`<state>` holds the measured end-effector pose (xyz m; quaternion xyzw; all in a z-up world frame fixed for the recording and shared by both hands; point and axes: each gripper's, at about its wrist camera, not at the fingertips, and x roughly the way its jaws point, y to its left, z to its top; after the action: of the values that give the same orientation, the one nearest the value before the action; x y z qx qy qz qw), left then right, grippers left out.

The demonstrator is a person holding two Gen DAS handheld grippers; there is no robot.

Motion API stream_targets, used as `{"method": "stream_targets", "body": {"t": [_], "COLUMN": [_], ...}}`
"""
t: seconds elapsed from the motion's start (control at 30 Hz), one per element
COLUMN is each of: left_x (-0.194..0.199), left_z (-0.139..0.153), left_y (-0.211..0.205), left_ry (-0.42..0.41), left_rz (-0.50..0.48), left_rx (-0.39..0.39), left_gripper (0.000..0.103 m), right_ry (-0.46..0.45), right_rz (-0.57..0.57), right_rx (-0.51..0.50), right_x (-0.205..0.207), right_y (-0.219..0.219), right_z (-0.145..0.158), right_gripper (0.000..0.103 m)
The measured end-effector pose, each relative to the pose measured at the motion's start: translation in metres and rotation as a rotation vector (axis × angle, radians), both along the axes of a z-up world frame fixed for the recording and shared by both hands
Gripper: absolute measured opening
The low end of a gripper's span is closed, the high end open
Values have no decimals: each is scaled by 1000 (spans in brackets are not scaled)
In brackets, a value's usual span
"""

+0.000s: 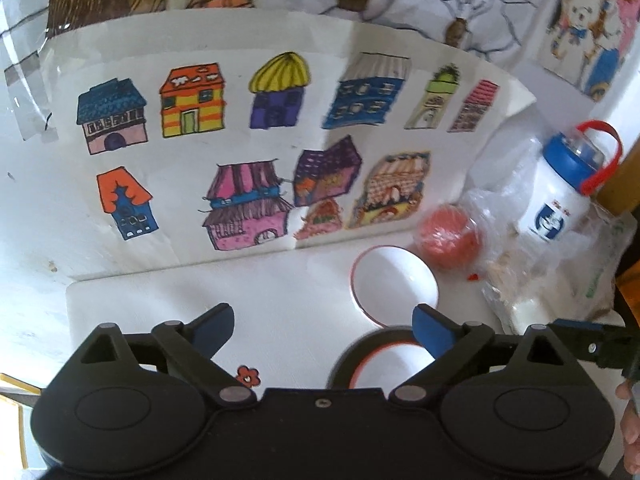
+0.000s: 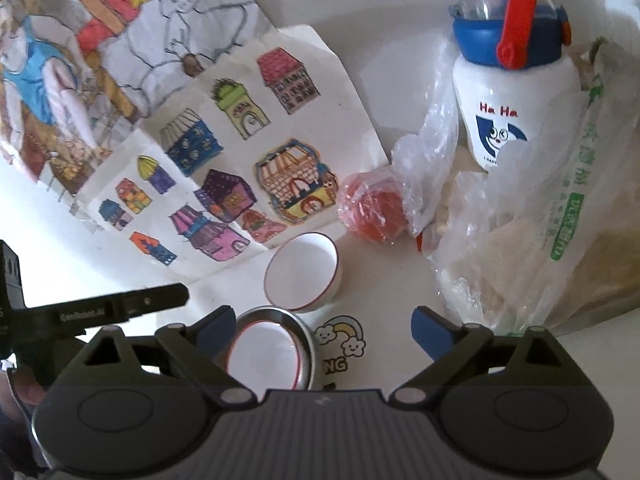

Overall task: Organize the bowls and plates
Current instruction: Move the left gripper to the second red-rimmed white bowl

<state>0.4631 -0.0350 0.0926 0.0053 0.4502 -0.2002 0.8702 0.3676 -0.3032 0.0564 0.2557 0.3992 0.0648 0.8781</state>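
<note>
A white bowl with a red rim [image 1: 394, 284] [image 2: 304, 274] sits on the white table near the paper of drawn houses. Nearer me, a second white red-rimmed bowl [image 1: 390, 366] [image 2: 266, 358] rests inside a metal plate [image 1: 340, 366] [image 2: 306, 334]. My left gripper [image 1: 324, 326] is open and empty, its right finger over the near bowl's rim. My right gripper [image 2: 324, 328] is open and empty, its left finger just above the metal plate. The left gripper's body [image 2: 100, 308] shows at the left of the right wrist view.
A red ball in plastic wrap [image 1: 446, 238] [image 2: 374, 212] lies behind the bowls. A white bottle with a blue lid and red strap [image 1: 560, 196] [image 2: 512, 92] stands among plastic bags [image 2: 540, 248] at the right. Drawings [image 1: 240, 152] lean at the back.
</note>
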Motion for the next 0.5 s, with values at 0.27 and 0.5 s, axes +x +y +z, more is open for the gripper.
{"method": "stream_targets", "body": {"t": [0.27, 0.5], "left_x": [28, 48], "left_z": [-22, -43], "left_y": [3, 1], "left_ry": [31, 84], "left_rz": [15, 11], "left_rx": [-13, -46], "left_gripper": [100, 100], "right_ry": [27, 47], "right_rz": [3, 28], "right_rx": [-13, -4], "right_x": [25, 43], "right_y": [0, 7], "right_z": [-17, -29], "right_gripper": [98, 98]}}
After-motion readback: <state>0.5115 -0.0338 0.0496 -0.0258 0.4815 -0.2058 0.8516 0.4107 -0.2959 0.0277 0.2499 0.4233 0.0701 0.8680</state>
